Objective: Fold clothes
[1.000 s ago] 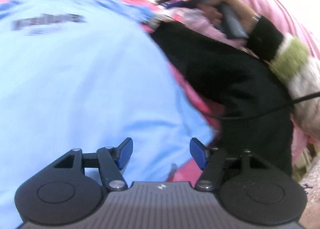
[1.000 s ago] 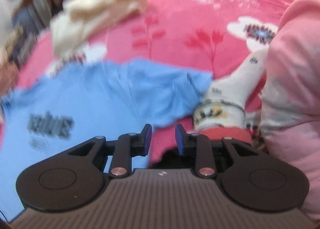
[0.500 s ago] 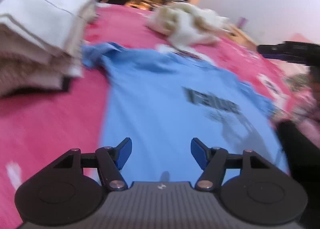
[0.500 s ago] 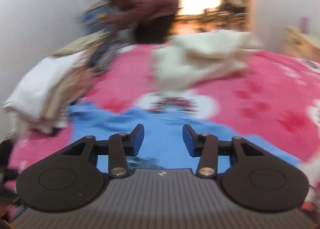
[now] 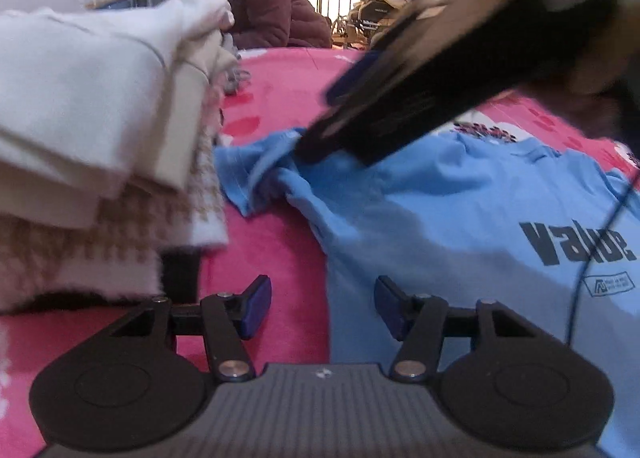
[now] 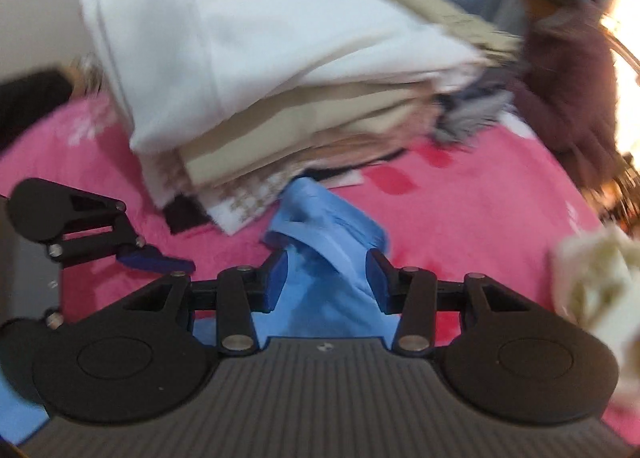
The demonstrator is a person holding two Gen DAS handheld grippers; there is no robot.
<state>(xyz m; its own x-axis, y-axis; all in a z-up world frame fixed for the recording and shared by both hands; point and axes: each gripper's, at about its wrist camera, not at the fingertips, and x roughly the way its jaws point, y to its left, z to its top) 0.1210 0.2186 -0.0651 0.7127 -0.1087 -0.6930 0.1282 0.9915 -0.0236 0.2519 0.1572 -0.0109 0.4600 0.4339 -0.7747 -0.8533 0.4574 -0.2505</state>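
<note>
We see the light blue cotton T-shirt (image 5: 460, 210) spread flat on the pink floral bed blanket (image 5: 276, 266), beside a stack of folded cream clothes (image 6: 256, 70). Our right tool (image 6: 326, 278) straddles its bunched sleeve, pads apart; our left tool (image 5: 322, 308), closing, holds nothing over the shirt's edge.

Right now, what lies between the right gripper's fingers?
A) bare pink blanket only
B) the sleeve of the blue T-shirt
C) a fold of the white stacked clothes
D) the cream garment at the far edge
B: in the right wrist view the right gripper stands open, with the bunched sleeve of the blue T-shirt rising between its fingers; the stack of folded clothes sits beyond it on the pink blanket.
</note>
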